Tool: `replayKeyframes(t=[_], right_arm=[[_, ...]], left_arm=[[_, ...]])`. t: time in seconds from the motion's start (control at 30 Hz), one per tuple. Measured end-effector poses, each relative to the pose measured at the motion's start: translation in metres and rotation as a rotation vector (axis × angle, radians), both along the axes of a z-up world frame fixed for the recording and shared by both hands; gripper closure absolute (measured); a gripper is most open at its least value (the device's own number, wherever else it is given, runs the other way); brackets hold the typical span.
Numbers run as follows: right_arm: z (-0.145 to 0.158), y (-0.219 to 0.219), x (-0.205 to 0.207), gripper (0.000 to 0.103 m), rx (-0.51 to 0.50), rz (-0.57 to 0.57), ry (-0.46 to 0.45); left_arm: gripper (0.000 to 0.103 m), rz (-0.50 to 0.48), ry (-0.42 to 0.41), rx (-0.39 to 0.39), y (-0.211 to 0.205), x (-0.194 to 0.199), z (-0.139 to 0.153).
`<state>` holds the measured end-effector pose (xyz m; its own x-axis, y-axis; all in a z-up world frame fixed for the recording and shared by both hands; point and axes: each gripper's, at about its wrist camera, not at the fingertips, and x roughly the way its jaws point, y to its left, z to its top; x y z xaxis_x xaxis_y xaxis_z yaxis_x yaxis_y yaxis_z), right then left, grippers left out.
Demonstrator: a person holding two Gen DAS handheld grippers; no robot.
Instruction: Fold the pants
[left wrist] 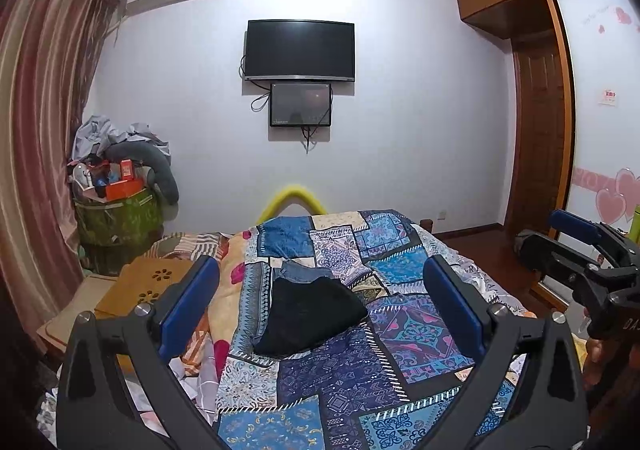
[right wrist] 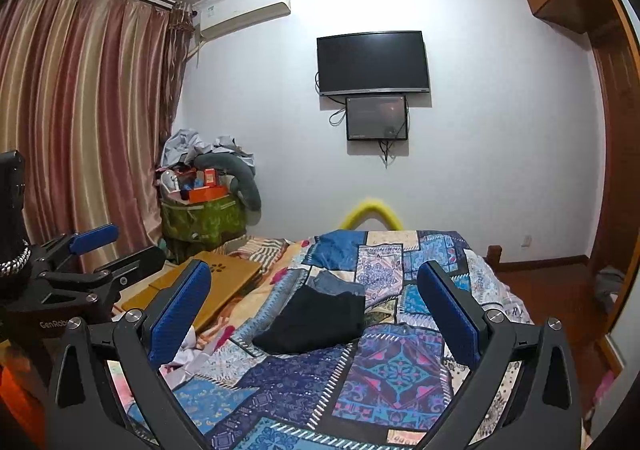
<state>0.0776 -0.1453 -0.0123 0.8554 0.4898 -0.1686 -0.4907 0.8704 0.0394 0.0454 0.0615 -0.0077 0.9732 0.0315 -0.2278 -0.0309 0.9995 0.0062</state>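
Note:
Black pants (left wrist: 312, 316) lie folded in a compact pile on the patchwork bedspread (left wrist: 352, 378), partly on top of folded blue jeans (left wrist: 304, 274). My left gripper (left wrist: 322, 298) is open and empty, held above the bed with the pile seen between its blue pads. In the right wrist view the black pants (right wrist: 316, 324) and jeans (right wrist: 334, 284) lie ahead, and my right gripper (right wrist: 316, 308) is open and empty above the bed. The right gripper also shows at the right edge of the left wrist view (left wrist: 580, 246); the left gripper shows at the left of the right wrist view (right wrist: 104, 250).
A wooden lap table (right wrist: 212, 282) lies on the bed's left side. A green basket (right wrist: 204, 221) heaped with clothes and boxes stands by the curtain (right wrist: 80, 121). A TV (right wrist: 372, 61) hangs on the far wall. A wardrobe (left wrist: 536, 97) stands at right.

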Motion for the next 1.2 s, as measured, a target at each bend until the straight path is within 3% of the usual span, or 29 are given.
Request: replayKeyframes(t=[1.2], right_arm=[[0.0024,-0.0064,-0.0028,0.000,0.026,-0.011,0.021]], left_arm=[[0.000,-0.042,0.024,-0.013,-0.0051,0.0034,-0.0060]])
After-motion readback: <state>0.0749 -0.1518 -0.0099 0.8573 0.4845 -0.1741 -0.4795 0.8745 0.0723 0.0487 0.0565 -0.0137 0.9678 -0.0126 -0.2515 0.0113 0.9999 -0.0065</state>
